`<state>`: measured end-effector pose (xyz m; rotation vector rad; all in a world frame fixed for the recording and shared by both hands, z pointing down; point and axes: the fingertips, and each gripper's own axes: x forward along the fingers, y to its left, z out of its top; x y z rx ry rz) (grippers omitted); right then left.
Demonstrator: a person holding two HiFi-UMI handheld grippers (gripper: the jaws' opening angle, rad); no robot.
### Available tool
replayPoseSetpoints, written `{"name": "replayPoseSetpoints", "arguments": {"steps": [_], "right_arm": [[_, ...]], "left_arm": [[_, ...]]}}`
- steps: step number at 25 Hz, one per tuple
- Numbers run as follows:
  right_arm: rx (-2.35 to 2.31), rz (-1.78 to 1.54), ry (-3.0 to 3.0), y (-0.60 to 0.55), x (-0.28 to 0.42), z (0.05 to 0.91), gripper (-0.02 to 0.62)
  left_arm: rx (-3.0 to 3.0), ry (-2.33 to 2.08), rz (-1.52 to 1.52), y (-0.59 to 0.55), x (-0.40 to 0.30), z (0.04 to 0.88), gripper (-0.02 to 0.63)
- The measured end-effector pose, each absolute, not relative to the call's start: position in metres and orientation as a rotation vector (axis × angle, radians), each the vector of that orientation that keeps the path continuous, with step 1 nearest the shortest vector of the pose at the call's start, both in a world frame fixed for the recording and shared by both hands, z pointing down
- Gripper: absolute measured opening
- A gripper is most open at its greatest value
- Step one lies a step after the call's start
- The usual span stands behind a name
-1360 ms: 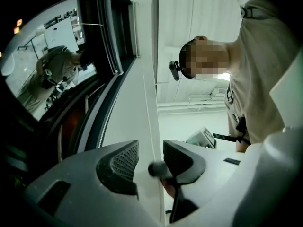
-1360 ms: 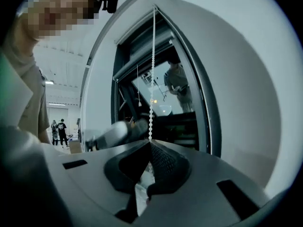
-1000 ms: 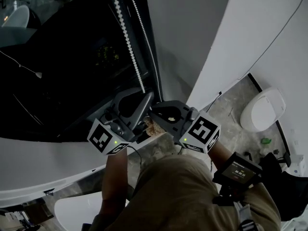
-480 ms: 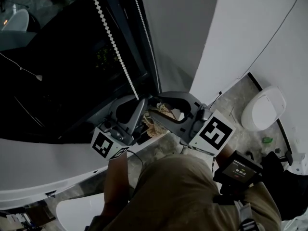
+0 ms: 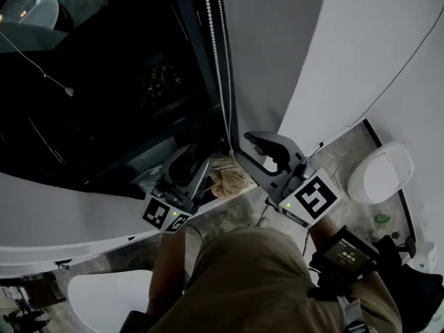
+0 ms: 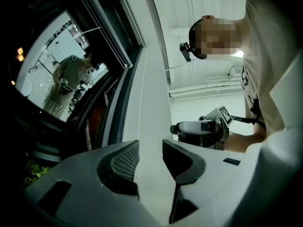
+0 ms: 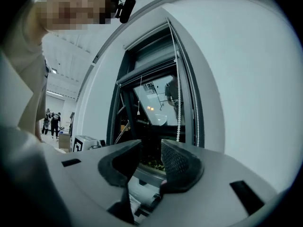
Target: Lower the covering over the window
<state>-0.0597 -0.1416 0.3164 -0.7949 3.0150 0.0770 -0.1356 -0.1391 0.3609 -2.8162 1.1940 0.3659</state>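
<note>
While just opened and empty, keep left gripper [image 5: 194,159], right gripper [image 5: 244,148] near bead chain [image 5: 217,61].
Risks pinching wrong strand, or missing altogether.

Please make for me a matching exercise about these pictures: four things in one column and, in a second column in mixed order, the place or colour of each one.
Things:
1. bead chain
2. toilet
3. wrist screen
4. window glass

Places or colours:
A. white, on the floor at the right
B. dark, with reflections in it
C. hanging beside the window frame
D. on the person's right forearm

Pairs: 1-C; 2-A; 3-D; 4-B
</note>
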Motion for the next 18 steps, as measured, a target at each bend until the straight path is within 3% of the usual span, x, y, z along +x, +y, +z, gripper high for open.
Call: {"name": "replayPoseSetpoints", "arguments": {"steps": [8, 18], "right_arm": [[-0.833, 0.051, 2.996, -0.134, -0.048, 0.348, 0.118], [-0.777, 0.079, 3.039, -0.075, 0.005, 0.369, 0.118]], "left_arm": [[-2.674, 1.542, 0.265, -0.106, -0.196, 0.393, 0.146], [-2.55, 1.868, 0.196, -0.001, -0.178, 0.422, 0.146]]}}
